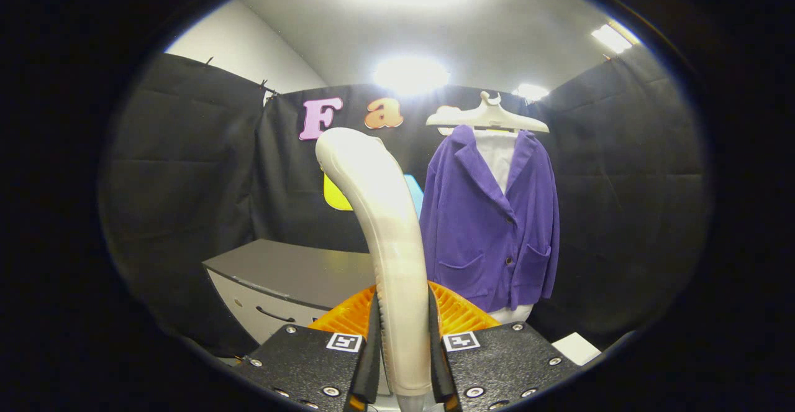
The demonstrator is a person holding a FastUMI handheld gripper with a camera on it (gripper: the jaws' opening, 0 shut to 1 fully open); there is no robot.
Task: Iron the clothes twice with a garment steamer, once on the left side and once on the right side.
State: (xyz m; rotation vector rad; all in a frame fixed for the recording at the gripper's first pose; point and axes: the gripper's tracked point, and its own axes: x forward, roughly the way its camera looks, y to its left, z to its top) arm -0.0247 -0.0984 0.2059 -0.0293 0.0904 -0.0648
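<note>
A dark grey cabinet [292,272] stands low on the left, against the black cloth wall, with a pale front panel carrying a dark handle and small round knobs. It sits beyond and to the left of the gripper [404,362], well apart from the hanging clothes.

In the middle, the garment steamer [385,238] rises upright from between the jaws. It is cream white, with a long smooth handle that curves over to the left at its rounded top. The jaws are clamped on the lower part of this handle, one black finger [371,350] pressing on its left side and the other on its right. Behind the fingers, ribbed orange parts of the gripper fan out on both sides of the handle, and two black plates with small square markers and silver screws sit below them.

To the right of the steamer, and further away, a purple jacket [490,225] hangs on a white hanger [487,117] against the black cloth wall. The jacket has a wide collar, dark buttons down its front and two patch pockets near its hem. A white garment [497,154] shows inside the open collar and again just below the hem. The steamer's handle stands just beside the jacket's left edge in this view, but the jacket is well beyond it, not touching.

Bright ceiling lights glare above
</note>
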